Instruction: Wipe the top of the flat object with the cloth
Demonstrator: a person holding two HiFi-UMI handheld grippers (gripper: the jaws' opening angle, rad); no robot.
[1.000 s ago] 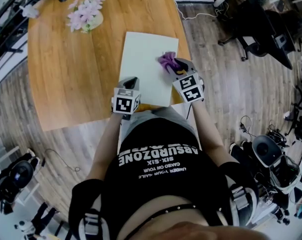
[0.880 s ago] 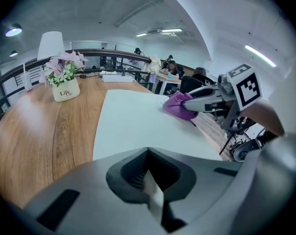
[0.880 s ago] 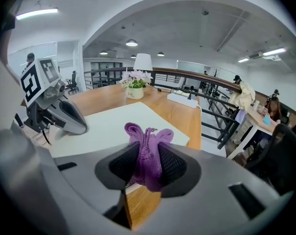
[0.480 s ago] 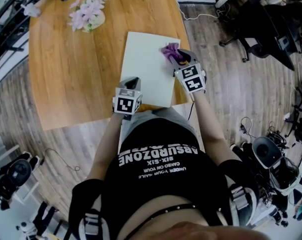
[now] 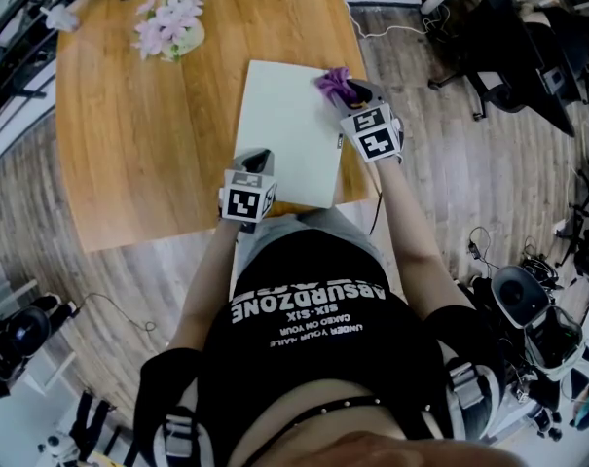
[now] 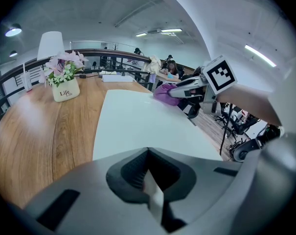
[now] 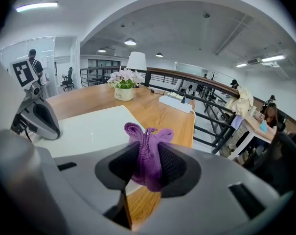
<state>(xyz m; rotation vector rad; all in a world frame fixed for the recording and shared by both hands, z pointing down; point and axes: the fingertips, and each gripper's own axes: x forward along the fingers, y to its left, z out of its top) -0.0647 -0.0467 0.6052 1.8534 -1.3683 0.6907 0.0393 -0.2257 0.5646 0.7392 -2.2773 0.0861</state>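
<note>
A flat white board point(image 5: 282, 129) lies on the wooden table point(image 5: 128, 134), its near edge at the table's front. My left gripper point(image 5: 254, 161) is shut on that near edge; a sliver of white shows between its jaws in the left gripper view, where the board point(image 6: 138, 124) stretches ahead. My right gripper point(image 5: 352, 93) is shut on a purple cloth point(image 5: 332, 85), which rests at the board's far right corner. In the right gripper view the cloth point(image 7: 148, 148) bunches up between the jaws, above the board's point(image 7: 91, 130) right edge.
A pot of pink flowers point(image 5: 169, 25) stands at the table's far left. A white power strip point(image 7: 175, 103) and a lamp point(image 7: 136, 61) are at the far end. The table's right edge point(image 5: 357, 178) runs just beside the board; office chairs point(image 5: 498, 56) stand beyond.
My right gripper has slid the purple cloth away from me along the board's right side to its far right corner. The left gripper has stayed clamped on the near edge.
</note>
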